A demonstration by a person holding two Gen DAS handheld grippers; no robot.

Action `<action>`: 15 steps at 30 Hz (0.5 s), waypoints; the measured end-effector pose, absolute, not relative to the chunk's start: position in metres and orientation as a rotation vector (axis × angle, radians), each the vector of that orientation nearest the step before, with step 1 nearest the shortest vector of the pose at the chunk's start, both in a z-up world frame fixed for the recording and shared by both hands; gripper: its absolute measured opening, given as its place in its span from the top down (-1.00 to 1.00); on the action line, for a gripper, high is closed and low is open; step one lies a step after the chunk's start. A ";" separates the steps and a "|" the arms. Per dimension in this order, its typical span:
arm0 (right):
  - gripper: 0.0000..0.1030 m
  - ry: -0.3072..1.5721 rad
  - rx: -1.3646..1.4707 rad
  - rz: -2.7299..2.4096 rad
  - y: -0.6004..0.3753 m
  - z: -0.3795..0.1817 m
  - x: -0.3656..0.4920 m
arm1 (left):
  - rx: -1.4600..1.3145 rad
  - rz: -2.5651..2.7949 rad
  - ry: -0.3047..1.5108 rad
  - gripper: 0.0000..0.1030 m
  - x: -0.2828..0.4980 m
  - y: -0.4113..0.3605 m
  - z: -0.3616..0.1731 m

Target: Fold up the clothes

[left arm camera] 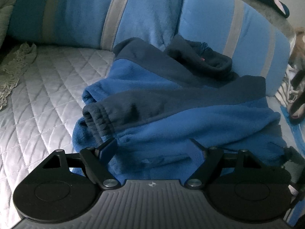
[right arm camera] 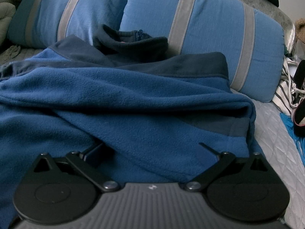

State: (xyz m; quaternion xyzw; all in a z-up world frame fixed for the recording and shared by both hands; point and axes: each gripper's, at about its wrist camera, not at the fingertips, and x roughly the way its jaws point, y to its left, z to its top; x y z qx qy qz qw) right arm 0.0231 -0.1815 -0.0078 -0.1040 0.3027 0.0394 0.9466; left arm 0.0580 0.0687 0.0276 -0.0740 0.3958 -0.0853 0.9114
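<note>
Blue fleece jacket (left arm camera: 171, 114) lying on the bed (left arm camera: 47, 80)
Left tool (left arm camera: 154, 148) is hovering spread over its hem; right tool (right arm camera: 152, 150) is also spread, fleece bunching between.

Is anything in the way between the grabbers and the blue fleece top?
Nothing visible is. The left gripper and right gripper both sit wide open right at the blue fleece top's near edge.

A blue fleece jacket (left arm camera: 181, 114) with dark blue parts lies on a grey quilted bed cover (left arm camera: 43, 95). Its dark collar (left arm camera: 200, 57) is up by two blue striped pillows (left arm camera: 95, 11) at the far edge. The left gripper (left arm camera: 154, 149) sits spread wide apart over the jacket's near edge.
</note>
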 end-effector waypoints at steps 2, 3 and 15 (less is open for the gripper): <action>-1.00 0.616 -0.212 0.080 -0.181 -0.008 0.023 | -0.151 -0.178 0.816 -0.55 0.058 0.069 0.028; -1.00 0.616 -0.212 0.080 -0.181 -0.008 0.023 | -0.153 -0.178 0.816 -0.55 0.058 0.070 0.027; -1.00 0.618 -0.214 0.082 -0.181 -0.007 0.023 | -0.130 -0.174 0.815 -0.55 0.058 0.067 0.025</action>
